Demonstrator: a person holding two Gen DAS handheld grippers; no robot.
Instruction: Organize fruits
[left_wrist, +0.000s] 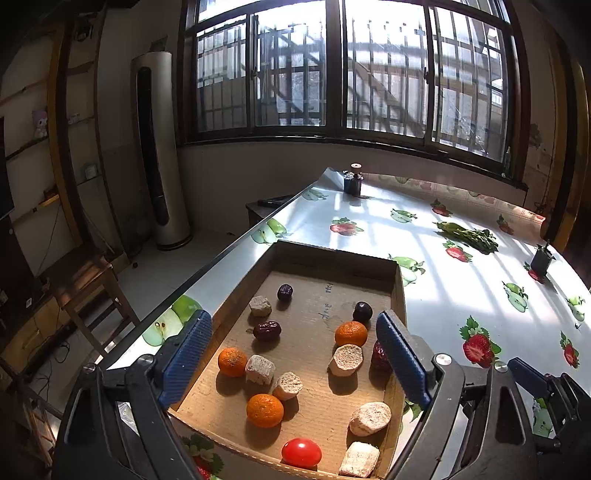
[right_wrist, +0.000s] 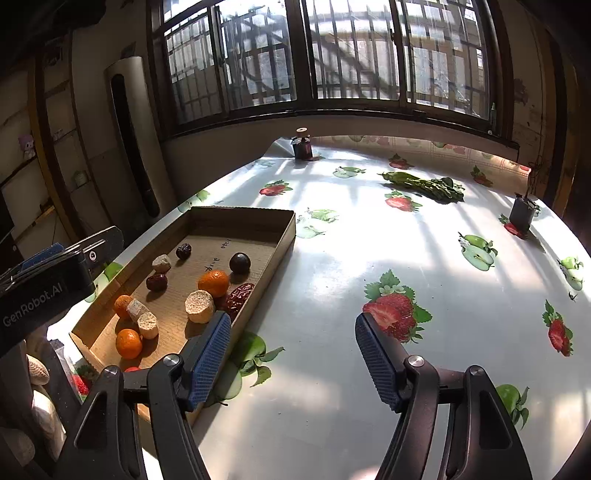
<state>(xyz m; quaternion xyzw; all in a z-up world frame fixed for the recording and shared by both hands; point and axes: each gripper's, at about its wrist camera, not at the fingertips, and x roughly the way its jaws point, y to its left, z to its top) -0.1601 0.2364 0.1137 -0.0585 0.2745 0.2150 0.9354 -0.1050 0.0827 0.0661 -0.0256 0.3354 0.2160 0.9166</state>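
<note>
1. The left hand-held gripper (left_wrist: 293, 360) is hovering over the cardboard tray (left_wrist: 398, 291), its blue pads spread wide and holding nothing.
2. Between its fingers, oranges (left_wrist: 265, 410), dark dates (left_wrist: 267, 330), pale bread-like chunks (left_wrist: 346, 360) and a red tomato (left_wrist: 301, 452) are lying loose on the tray floor; the tomato is sitting nearest the hand-held gripper, at the tray's near edge.
3. A second orange (left_wrist: 351, 333) is resting just beside the right pad, with a dark plum (left_wrist: 362, 311) right behind it.
4. The right hand-held gripper (right_wrist: 293, 360) is hanging over the bare tabletop (right_wrist: 332, 406) to the right of the tray (right_wrist: 284, 236), fingers also spread apart and empty.
5. Its left pad is sitting just over the tray's right wall, close to a wrinkled red date (right_wrist: 239, 295).
6. Far ahead of it, leafy greens (right_wrist: 424, 184) are lying well apart from the tray.
</note>
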